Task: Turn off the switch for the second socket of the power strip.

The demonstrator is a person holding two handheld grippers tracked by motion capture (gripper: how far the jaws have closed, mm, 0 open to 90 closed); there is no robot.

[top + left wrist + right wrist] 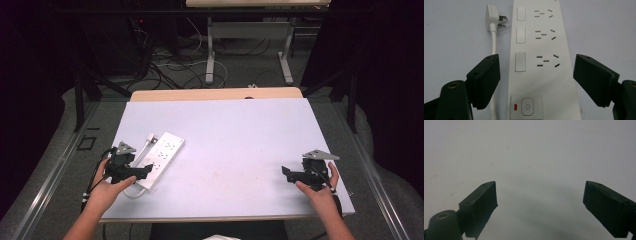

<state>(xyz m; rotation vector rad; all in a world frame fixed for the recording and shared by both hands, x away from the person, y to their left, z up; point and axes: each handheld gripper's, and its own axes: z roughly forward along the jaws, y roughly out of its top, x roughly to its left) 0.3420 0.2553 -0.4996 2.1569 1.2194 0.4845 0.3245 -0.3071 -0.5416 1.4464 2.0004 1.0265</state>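
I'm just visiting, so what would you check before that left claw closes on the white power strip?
1. Left gripper open wide enough for the power strip: ok, a jaw stands on each side of the strip and neither touches it.
2. Strip centred between the jaws: ok, roughly.
3. Strip's cord out of the way: not ok, it runs along the strip beside one jaw and passes under it, so it could get pinched.
4. Plug free: ok, it lies loose on the table, in no socket.
5. Right gripper out of the way: ok, open over bare table, far from the strip.
6. Strip switched off: cannot tell.
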